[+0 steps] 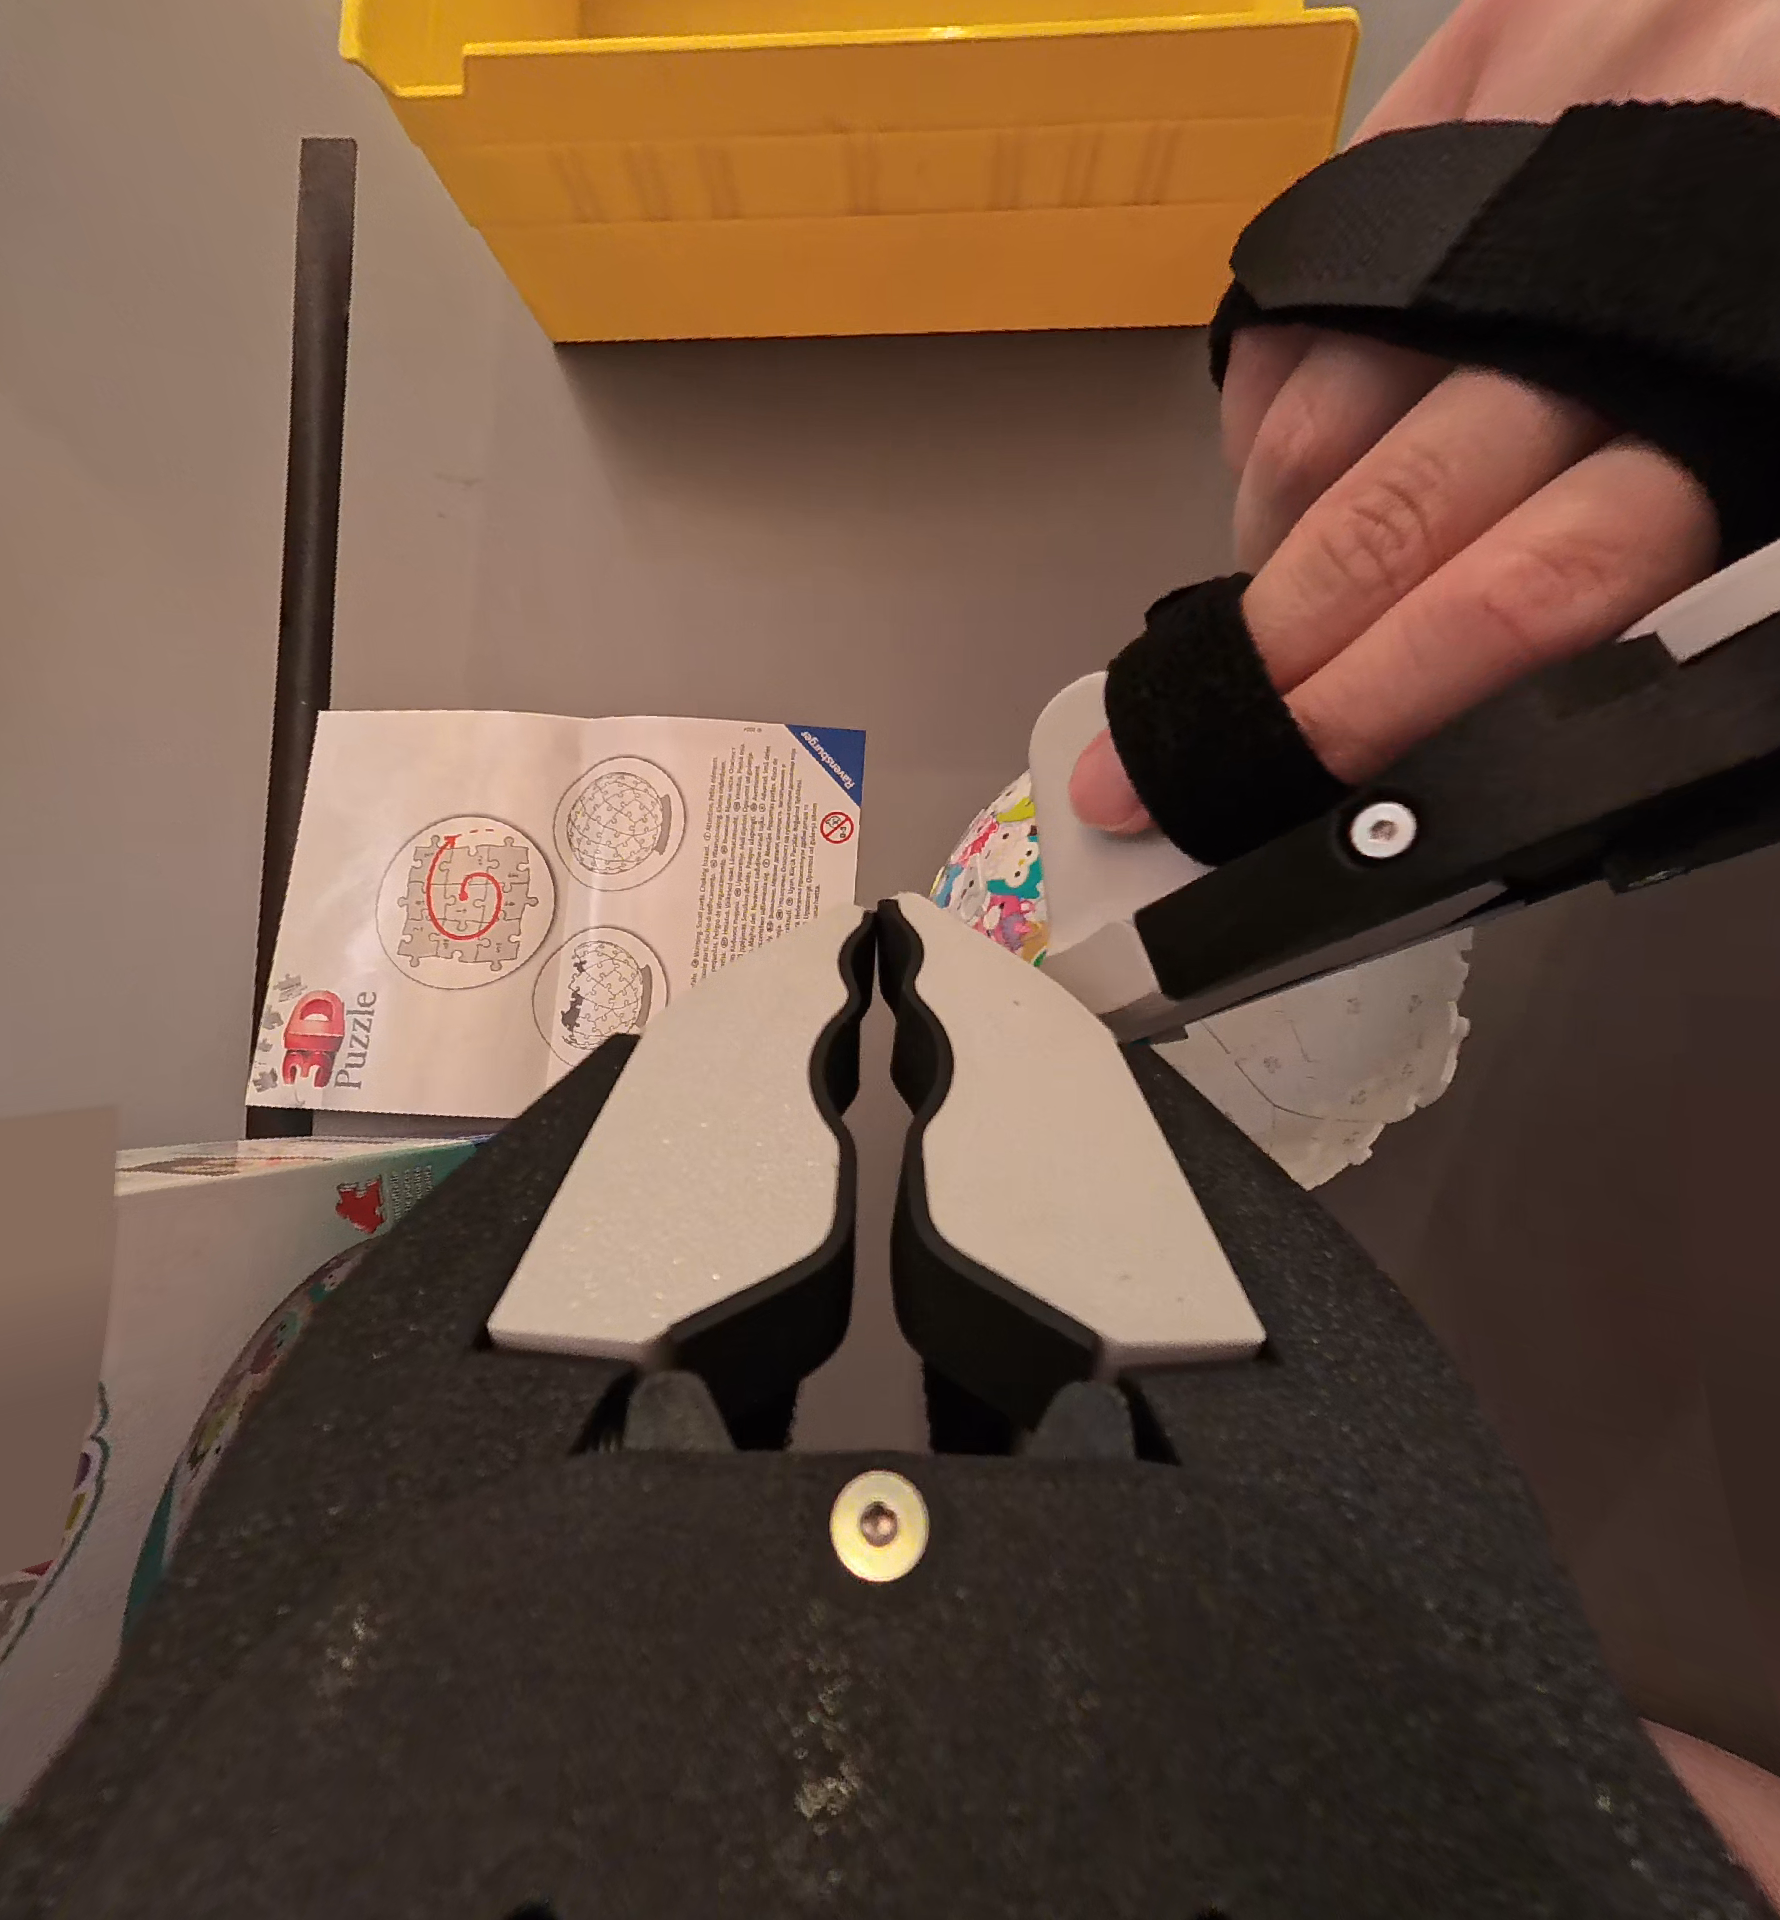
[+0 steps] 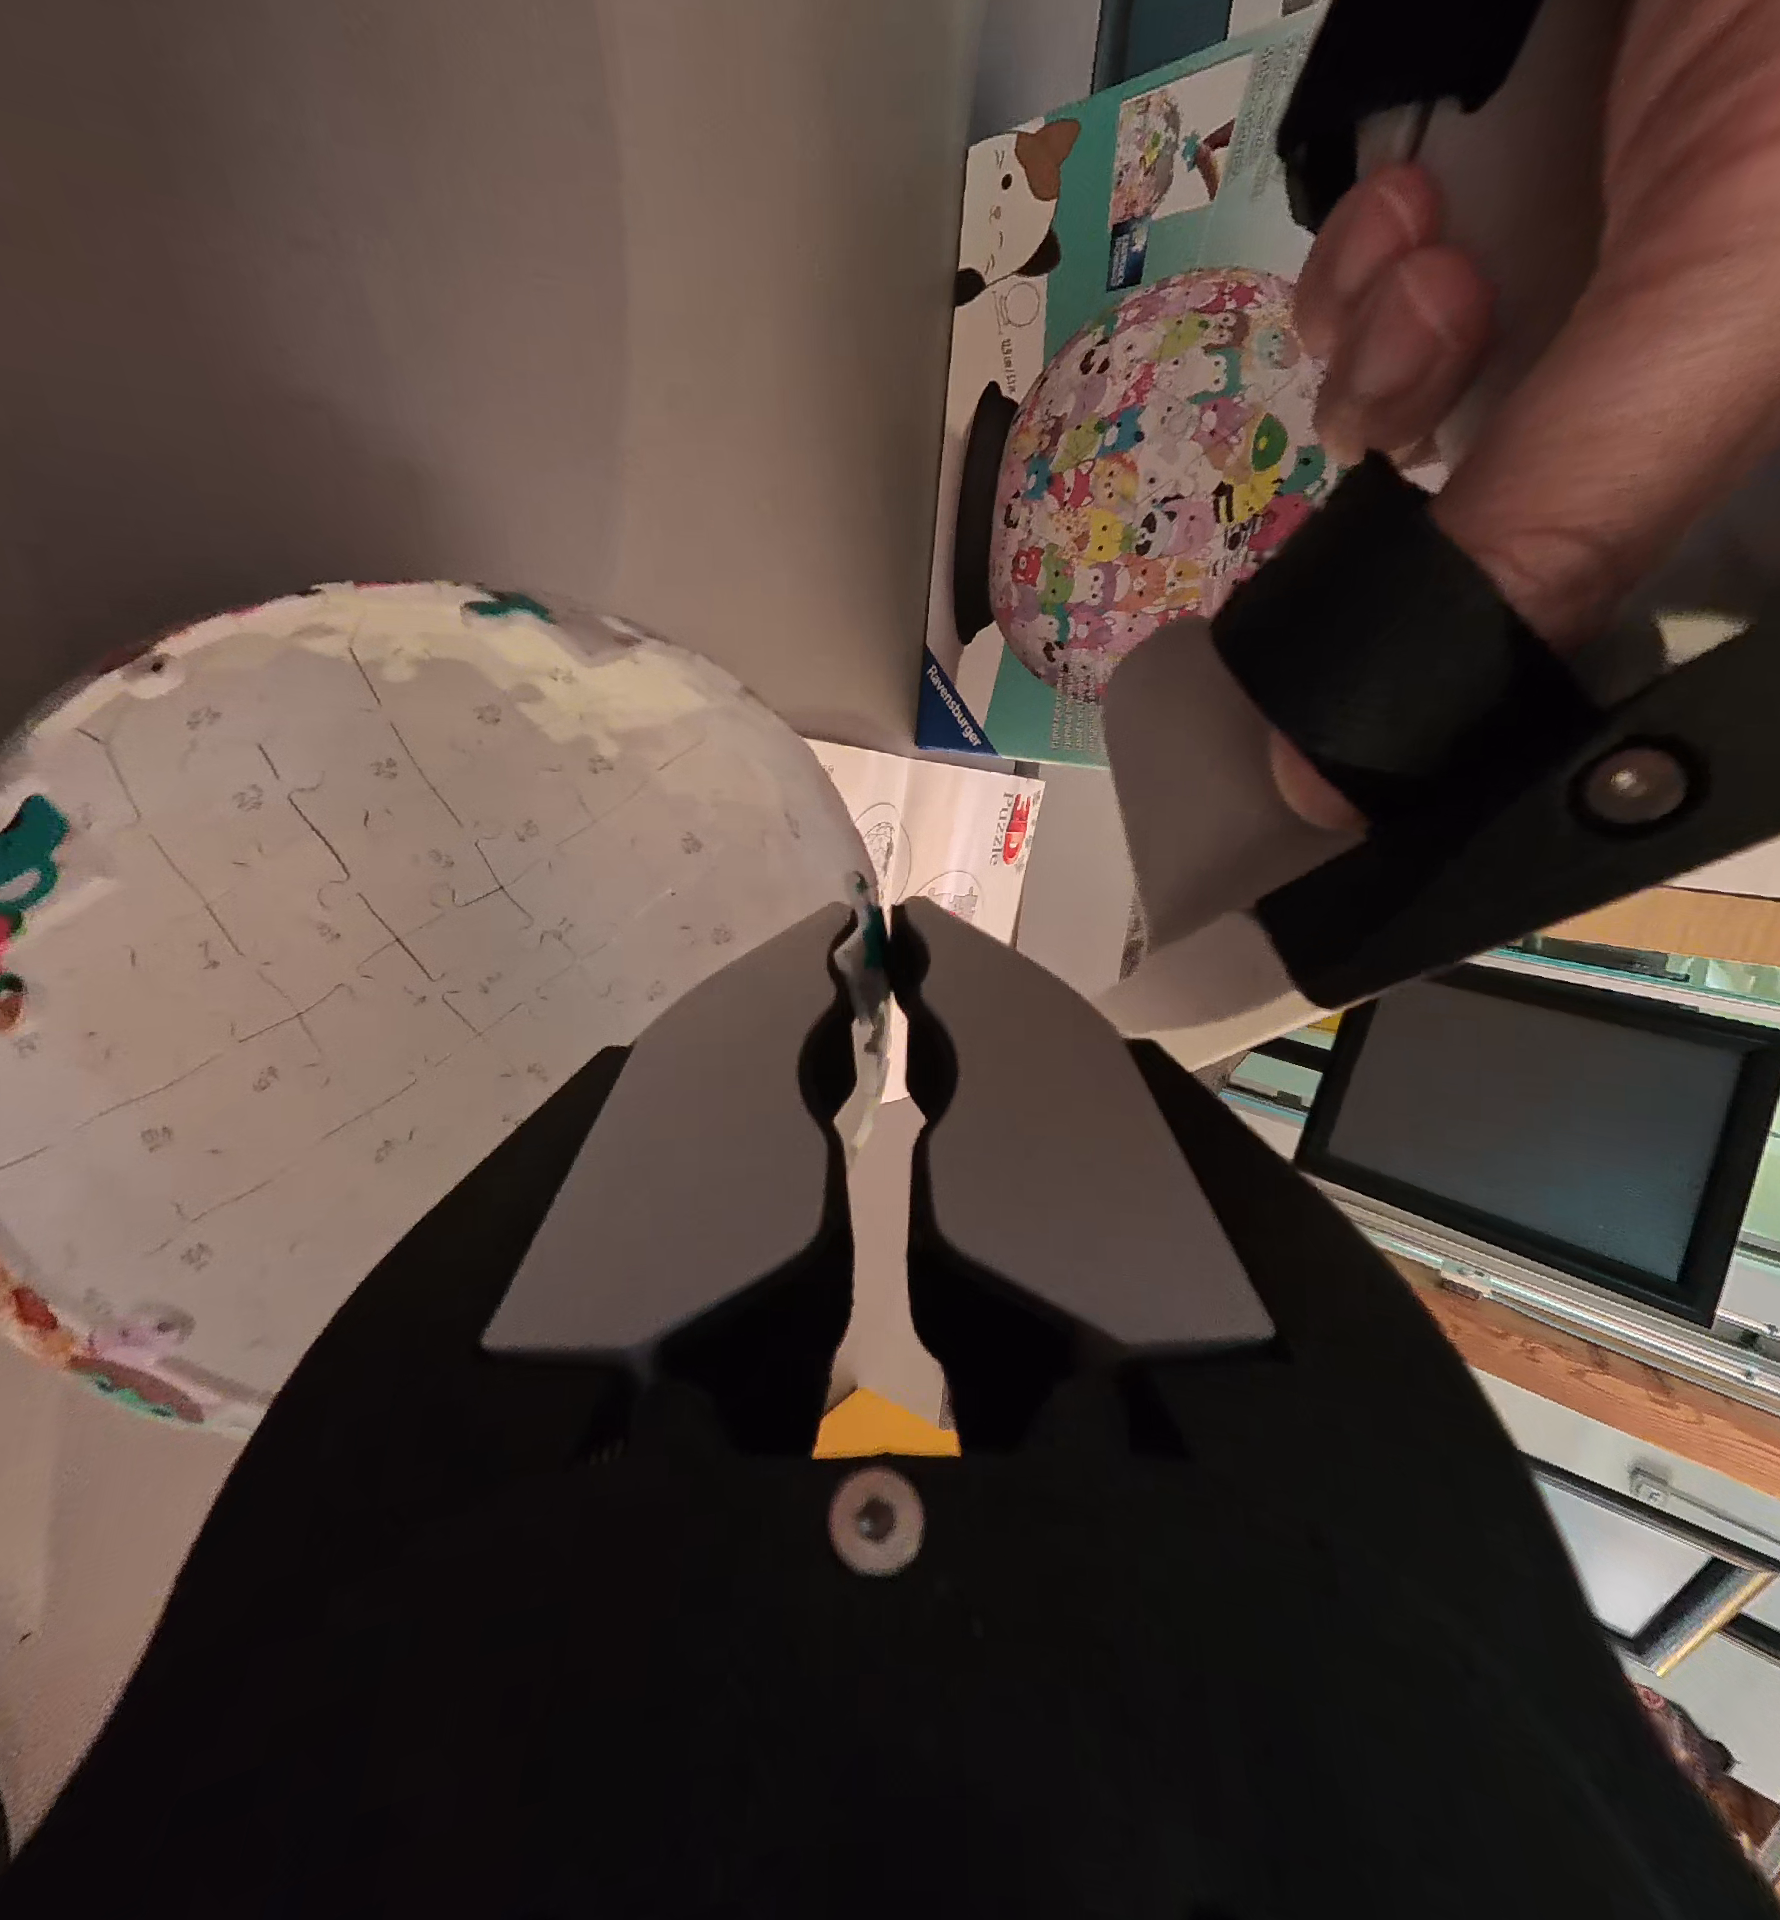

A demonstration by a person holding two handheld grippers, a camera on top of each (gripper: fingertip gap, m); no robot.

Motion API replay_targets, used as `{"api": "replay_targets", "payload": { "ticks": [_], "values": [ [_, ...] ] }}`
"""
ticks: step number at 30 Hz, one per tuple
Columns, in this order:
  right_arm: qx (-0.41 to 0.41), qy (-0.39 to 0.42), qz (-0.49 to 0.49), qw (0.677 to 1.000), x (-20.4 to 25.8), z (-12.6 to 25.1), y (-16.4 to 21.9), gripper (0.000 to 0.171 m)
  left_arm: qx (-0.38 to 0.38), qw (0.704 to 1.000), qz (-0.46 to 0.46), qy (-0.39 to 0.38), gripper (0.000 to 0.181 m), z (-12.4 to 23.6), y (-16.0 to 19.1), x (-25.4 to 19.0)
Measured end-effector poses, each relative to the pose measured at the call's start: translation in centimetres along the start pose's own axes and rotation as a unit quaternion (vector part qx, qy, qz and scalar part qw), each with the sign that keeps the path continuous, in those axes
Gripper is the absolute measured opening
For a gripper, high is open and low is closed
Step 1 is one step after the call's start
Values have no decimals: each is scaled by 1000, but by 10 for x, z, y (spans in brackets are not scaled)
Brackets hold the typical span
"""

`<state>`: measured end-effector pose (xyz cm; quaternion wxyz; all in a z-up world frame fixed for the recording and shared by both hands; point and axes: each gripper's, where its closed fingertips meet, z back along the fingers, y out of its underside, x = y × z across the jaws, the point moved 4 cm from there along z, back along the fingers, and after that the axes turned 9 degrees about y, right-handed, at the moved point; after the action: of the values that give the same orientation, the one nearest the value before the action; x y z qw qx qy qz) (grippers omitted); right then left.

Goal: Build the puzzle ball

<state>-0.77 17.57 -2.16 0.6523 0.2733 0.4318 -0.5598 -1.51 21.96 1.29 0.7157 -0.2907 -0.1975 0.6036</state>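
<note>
My right gripper [image 2: 870, 935] pinches the half-built puzzle ball [image 2: 346, 935] by its rim, shell curving away leftward. My left gripper [image 1: 875, 920] sits pressed together, empty, just beside it

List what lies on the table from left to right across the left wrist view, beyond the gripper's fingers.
Dark strip → folded instruction sheet → colourful part of the puzzle ball → its white inner shell.

Grey tabletop [image 1: 761, 540] under dim light; wood-edged metal cabinet [image 2: 1592, 1382] beside it.
</note>
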Motion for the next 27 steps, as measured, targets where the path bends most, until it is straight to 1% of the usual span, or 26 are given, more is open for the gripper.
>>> {"api": "replay_targets", "payload": {
  "ticks": [2, 4, 5, 7, 9, 14, 19, 22, 27],
  "values": [
    [-3, 3, -1, 1000, 1, 1, 0, 7, 0, 1000, 0, 0, 0, 1, 0, 0],
    [7, 11, -17, 1000, 0, 4, 4, 23, -2, 1000, 1, 0, 0, 2, 1, 0],
    [7, 14, -24, 1000, 0, 7, 7, 24, -3, 1000, 0, 0, 0, 2, 0, 0],
    [-5, 7, -48, 999, 1, 14, 12, 24, -5, 1000, 0, -1, 0, 3, 0, 0],
    [-9, -10, -98, 995, -1, 17, 18, 24, -5, 1000, 1, -1, 0, 3, 0, 0],
    [4, -19, -157, 987, -6, 11, 31, 24, -2, 1000, 1, -1, 0, 2, 0, 0],
    [8, -20, -158, 987, -1, 1, 31, 19, -2, 1000, 3, -1, 0, 1, 1, 1],
    [14, -22, -160, 987, 0, -3, 35, 19, 0, 1000, 2, 1, 0, 0, 0, 0],
    [-1, -44, -170, 984, 2, -2, 34, 6, 3, 1000, 3, 0, 0, -1, 1, 1]
  ]
}}
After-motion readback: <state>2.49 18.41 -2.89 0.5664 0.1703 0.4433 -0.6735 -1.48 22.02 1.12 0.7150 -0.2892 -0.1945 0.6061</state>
